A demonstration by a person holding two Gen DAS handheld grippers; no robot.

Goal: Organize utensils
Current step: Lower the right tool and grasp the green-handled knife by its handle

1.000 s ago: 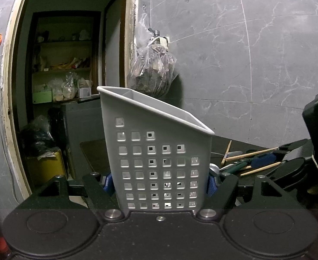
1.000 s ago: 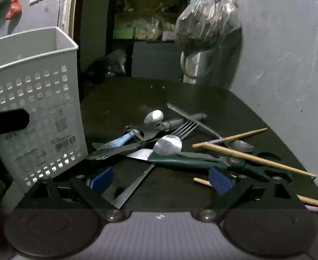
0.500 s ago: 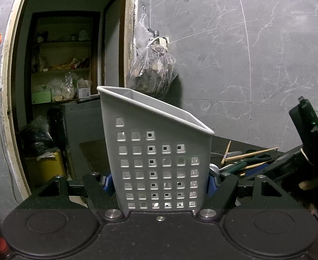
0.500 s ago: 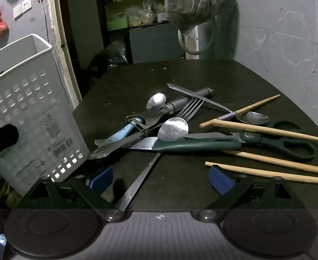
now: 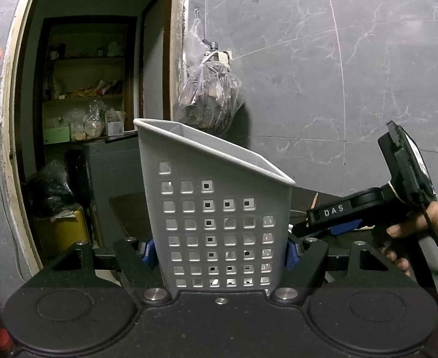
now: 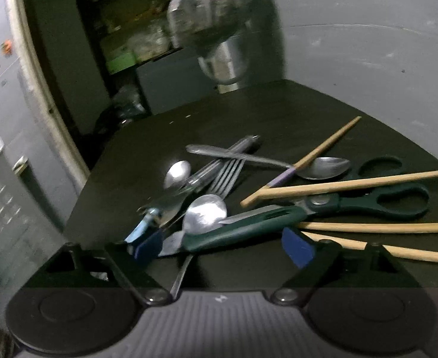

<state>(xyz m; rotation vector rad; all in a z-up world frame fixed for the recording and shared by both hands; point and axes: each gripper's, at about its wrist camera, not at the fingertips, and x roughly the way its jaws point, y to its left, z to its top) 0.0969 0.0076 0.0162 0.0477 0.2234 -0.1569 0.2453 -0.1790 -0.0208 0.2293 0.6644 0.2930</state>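
My left gripper (image 5: 220, 253) is shut on a white perforated utensil basket (image 5: 219, 208), its blue pads pressing both side walls low down; the basket stands upright. In the right wrist view a pile of utensils lies on the dark table: spoons (image 6: 205, 213), a fork (image 6: 227, 173), green scissors (image 6: 377, 200), wooden chopsticks (image 6: 353, 183) and a green-handled knife (image 6: 248, 228). My right gripper (image 6: 223, 249) hovers low over the near edge of the pile. Its jaws are closing, with the green handle between the pads and not touched.
The dark table (image 6: 248, 110) ends at a grey tiled wall on the right. A plastic bag (image 5: 210, 98) hangs from a tap on that wall. A doorway with cluttered shelves (image 5: 84, 89) opens behind the basket. A hand (image 5: 412, 229) holds the right gripper's handle.
The right gripper has rolled and slid closer to the utensil pile, coming further into the left wrist view beside the basket. The left gripper and basket have stayed still.
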